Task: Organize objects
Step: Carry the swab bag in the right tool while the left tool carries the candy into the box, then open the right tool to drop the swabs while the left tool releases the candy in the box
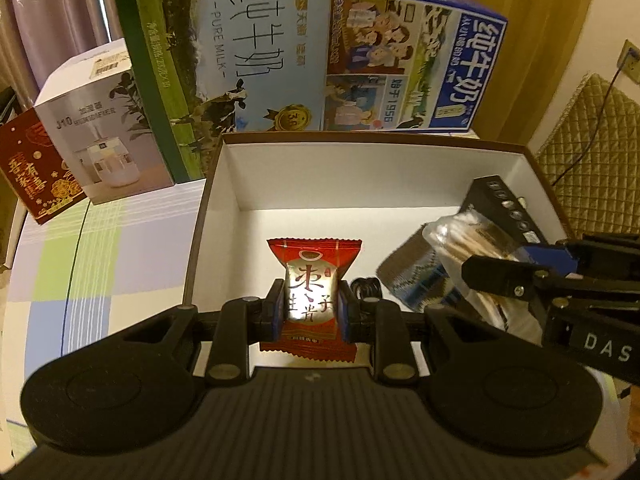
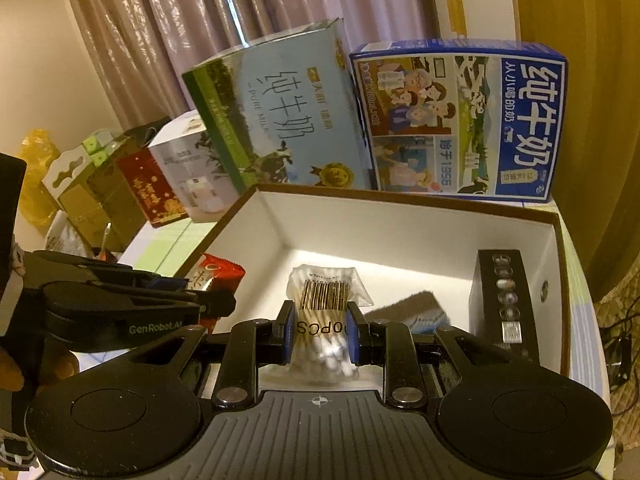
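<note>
On a checked tablecloth [image 1: 80, 264] by curtains [image 2: 168, 32], my left gripper [image 1: 311, 309] pinched a red candy [image 1: 312, 292] and my right gripper [image 2: 321, 330] a "PCS" cotton-swab bag [image 2: 324, 312], before a "PURE MILK" carton [image 1: 248, 52].

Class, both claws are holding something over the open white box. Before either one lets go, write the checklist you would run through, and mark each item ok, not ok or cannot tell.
1. Left claw shut on the red foil candy packet: ok.
2. Right claw shut on the clear bag of cotton swabs: ok.
3. Both loads are over the brown-rimmed white cardboard box, inside its walls: ok.
4. Bare box floor under the candy packet: ok.
5. Swab bag clear of the black rectangular case and the grey-blue pack: cannot tell.
6. The two claws are apart from each other: ok.
</note>
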Available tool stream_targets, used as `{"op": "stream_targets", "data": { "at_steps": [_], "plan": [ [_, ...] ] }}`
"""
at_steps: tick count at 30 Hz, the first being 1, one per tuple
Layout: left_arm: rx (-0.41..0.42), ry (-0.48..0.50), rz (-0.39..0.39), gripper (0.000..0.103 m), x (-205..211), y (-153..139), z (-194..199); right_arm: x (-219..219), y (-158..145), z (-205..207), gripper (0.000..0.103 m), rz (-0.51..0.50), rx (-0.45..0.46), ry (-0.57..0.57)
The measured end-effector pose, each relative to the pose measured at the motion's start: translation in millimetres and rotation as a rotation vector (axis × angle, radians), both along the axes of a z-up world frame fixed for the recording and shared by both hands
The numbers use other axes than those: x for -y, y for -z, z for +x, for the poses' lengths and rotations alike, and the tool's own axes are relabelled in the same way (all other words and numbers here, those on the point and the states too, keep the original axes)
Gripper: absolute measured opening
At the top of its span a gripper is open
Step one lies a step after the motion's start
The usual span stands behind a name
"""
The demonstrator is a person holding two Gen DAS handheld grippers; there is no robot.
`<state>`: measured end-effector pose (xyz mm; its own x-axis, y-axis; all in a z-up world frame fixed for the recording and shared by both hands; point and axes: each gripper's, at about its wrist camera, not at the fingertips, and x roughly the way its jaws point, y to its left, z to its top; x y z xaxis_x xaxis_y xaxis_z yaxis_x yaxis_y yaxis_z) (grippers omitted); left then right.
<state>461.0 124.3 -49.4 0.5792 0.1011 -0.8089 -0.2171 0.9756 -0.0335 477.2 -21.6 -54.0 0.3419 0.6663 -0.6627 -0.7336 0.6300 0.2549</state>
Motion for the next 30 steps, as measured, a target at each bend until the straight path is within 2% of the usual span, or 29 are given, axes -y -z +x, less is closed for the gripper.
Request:
{"op": "stream_targets", "data": {
  "at_steps": [18, 27, 30],
  "plan": [
    [-0.092, 0.028, 0.028, 0.021, -18, 45, 72, -38, 40, 58, 0.022, -0.071, -0.040, 0.038],
    [-0.094, 0.045, 0.041, 0.022, -23, 53, 87, -43, 55, 72, 0.022, -0.095, -0.059, 0.058],
    [-0.085, 0.048, 0.033, 0.031, -24, 52, 88, -43, 56, 74, 0.022, -0.093, -0.067, 0.061]
  ]
}}
